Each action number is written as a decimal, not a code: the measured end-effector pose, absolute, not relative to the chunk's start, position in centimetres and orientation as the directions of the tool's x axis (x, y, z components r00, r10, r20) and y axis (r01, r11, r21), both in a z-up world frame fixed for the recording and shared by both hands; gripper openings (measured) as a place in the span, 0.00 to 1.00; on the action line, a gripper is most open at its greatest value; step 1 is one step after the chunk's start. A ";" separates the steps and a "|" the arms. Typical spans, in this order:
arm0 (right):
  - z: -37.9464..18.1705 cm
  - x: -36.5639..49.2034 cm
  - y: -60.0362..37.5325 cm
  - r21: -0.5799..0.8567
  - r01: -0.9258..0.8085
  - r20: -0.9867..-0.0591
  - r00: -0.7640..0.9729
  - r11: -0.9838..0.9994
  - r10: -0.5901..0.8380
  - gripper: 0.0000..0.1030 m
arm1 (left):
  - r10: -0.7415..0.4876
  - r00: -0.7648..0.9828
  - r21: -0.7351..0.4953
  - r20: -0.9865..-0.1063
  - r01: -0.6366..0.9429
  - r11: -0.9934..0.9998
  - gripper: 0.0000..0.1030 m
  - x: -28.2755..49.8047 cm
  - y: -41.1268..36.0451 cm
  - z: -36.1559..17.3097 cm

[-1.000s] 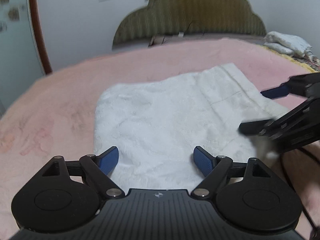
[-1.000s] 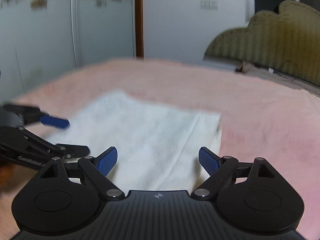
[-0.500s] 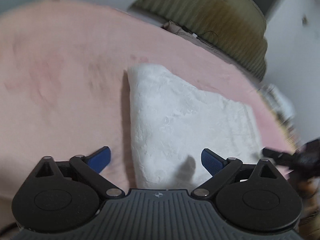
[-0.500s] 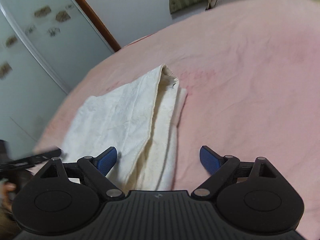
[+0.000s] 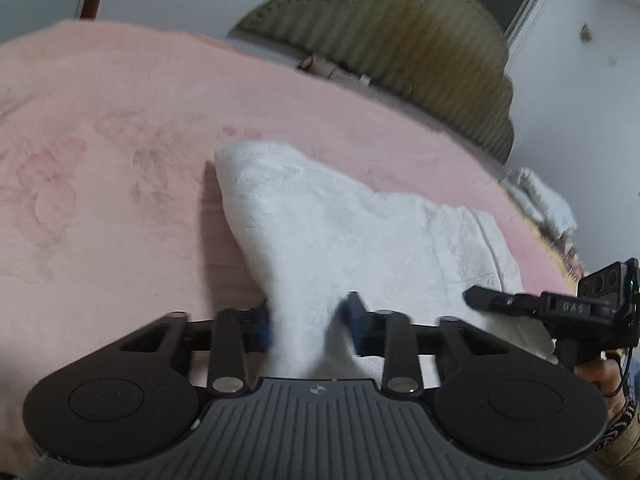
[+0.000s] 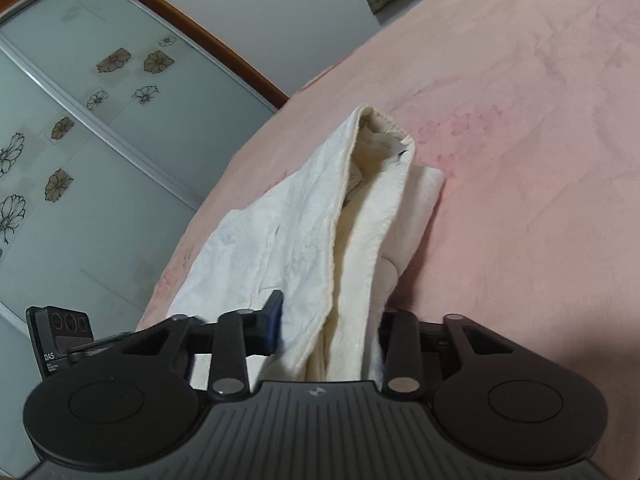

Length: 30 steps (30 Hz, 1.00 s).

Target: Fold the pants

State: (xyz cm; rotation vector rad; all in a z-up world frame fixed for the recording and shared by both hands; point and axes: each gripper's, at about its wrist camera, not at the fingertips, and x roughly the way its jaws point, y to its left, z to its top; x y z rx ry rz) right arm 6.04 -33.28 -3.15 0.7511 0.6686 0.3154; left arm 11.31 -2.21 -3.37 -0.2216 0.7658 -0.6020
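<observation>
Moved: both grippers went from wide apart to pinching the white pants (image 5: 360,236).
Left gripper (image 5: 308,326): clenched on the near edge.
Right gripper (image 6: 328,330): grasping the bunched layers.
Done: pants already folded small on the pink blanket (image 5: 120,128).
Left: probably one more fold.

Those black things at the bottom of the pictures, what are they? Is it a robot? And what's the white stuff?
Not a robot. A person holds one grabbing tool in each hand, and each tool carries a camera looking out along its two fingers. One picture comes from the left tool, the other from the right tool; each can spot the other off to the side. The white stuff is a pair of pants lying on a pink blanket. Both tools have closed their blue-tipped fingers on the near edge of the pants, probably to fold them over.
</observation>
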 end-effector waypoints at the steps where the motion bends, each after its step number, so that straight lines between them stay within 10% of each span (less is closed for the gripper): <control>1: -2.5 5.8 -32.7 0.691 -0.045 -0.447 0.757 0.721 0.476 0.25 | -0.587 0.579 -0.391 -0.566 0.438 0.809 0.20 10.8 -2.1 -2.9; 17: 5.6 14.3 -28.9 0.465 -0.246 -0.357 0.827 0.850 0.435 0.22 | -0.465 0.777 -0.074 -0.424 0.482 0.873 0.20 16.9 -2.8 4.3; 24: 3.1 22.8 -28.3 0.447 -0.190 -0.410 0.825 0.874 0.389 0.22 | -0.375 0.758 -0.076 -0.534 0.399 0.914 0.23 24.8 -2.9 1.6; 30: -0.8 25.4 -27.9 0.418 -0.023 -0.608 0.735 0.908 0.299 0.51 | -0.284 0.715 -0.129 -0.638 0.265 0.956 0.65 26.8 -1.4 -1.5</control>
